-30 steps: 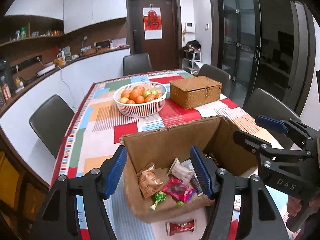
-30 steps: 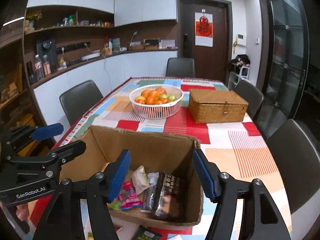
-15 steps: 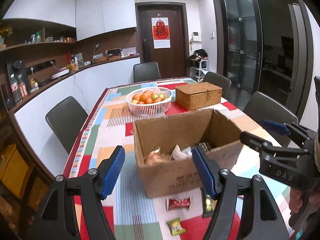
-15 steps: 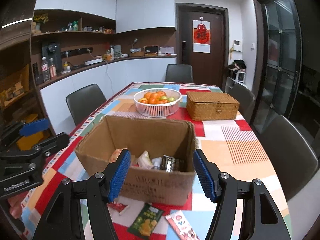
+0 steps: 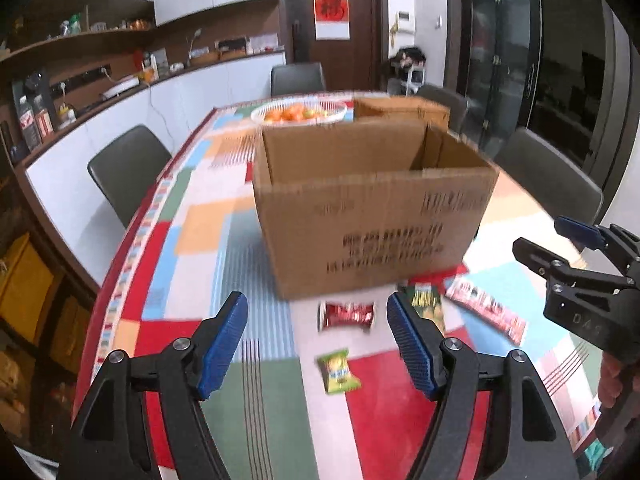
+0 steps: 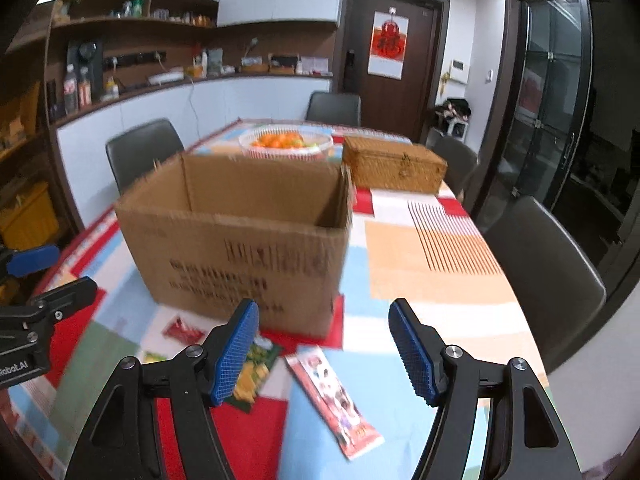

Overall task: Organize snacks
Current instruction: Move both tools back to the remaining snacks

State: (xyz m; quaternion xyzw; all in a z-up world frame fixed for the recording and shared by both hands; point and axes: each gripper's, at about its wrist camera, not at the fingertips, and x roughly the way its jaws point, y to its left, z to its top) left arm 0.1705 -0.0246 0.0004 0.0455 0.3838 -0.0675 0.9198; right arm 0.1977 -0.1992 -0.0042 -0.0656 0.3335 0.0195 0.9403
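An open cardboard box (image 5: 372, 220) stands on the patchwork tablecloth; its inside is hidden from this low angle. It also shows in the right wrist view (image 6: 240, 248). In front of it lie loose snacks: a red packet (image 5: 347, 316), a small green packet (image 5: 338, 372), a dark green bag (image 5: 426, 304) and a long red bar (image 5: 486, 314). The right wrist view shows the green bag (image 6: 252, 372), the red bar (image 6: 336, 392) and the red packet (image 6: 182, 330). My left gripper (image 5: 318, 344) is open and empty above the small packets. My right gripper (image 6: 326, 348) is open and empty above the bar.
A white basket of oranges (image 6: 286, 144) and a wicker box (image 6: 394, 168) sit behind the cardboard box. Dark chairs (image 6: 544, 280) surround the table. The table edge (image 5: 120, 280) runs along the left. A counter with shelves lines the left wall.
Both grippers have pulled back and dropped lower from above the box. The box's contents are out of sight, and the snacks on the table in front came into view.
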